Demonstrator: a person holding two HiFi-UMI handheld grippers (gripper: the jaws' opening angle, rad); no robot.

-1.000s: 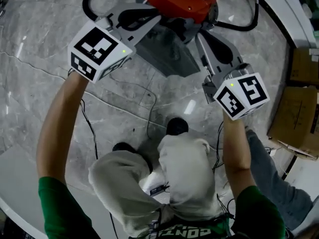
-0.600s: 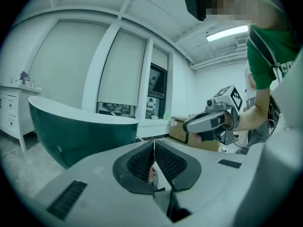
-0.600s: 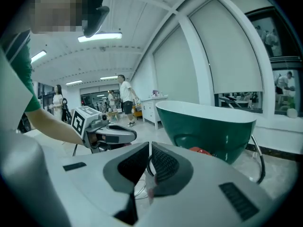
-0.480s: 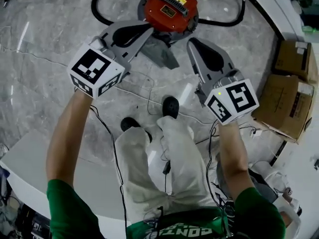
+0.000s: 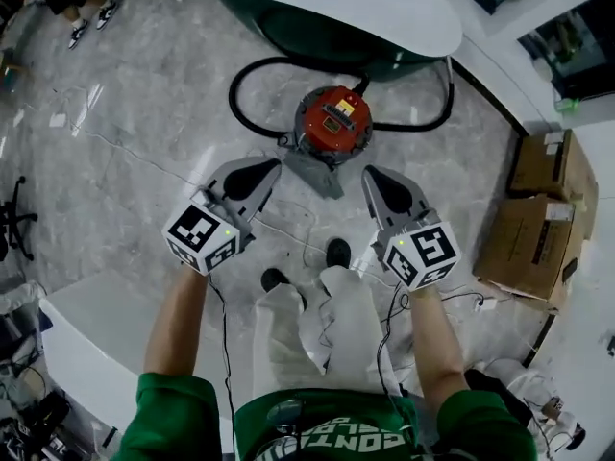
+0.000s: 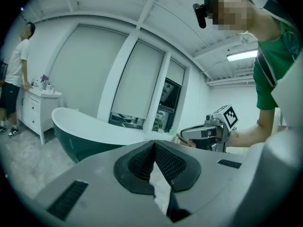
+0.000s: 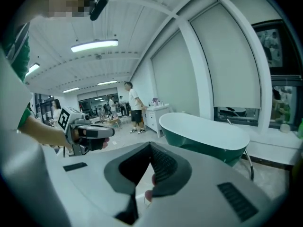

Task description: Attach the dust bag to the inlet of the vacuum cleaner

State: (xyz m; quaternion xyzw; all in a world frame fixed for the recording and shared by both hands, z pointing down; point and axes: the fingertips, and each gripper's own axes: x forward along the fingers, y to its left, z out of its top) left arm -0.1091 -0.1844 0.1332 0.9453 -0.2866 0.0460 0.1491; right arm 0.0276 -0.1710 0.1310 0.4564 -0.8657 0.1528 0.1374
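Left hand-held gripper: the jaws are pressed together, the ribbed pads are met at their tips, and nothing is held between them. It is carried above the floor and aimed towards the vacuum cleaner.

Right hand-held gripper: the jaws are likewise closed tip to tip, and no object is clamped. A small pinkish spot is seen through the slit below the pads; what it is cannot be made out. This gripper is held level with the left one, the two well apart.

Dust bag: a grey piece is laid on the floor between the two grippers, touching the near side of the vacuum cleaner. It appears to be joined there, though the connection itself is too small to confirm.

Vacuum cleaner: a round red body is stood on the floor, beyond both grippers.

Hose: a black hose is looped around the vacuum cleaner on both sides.

Floor: grey veined stone, crossed by thin cables.

Bathtub: a green tub with a white rim is set behind the vacuum cleaner.

Cardboard boxes: they are stacked at the right edge.
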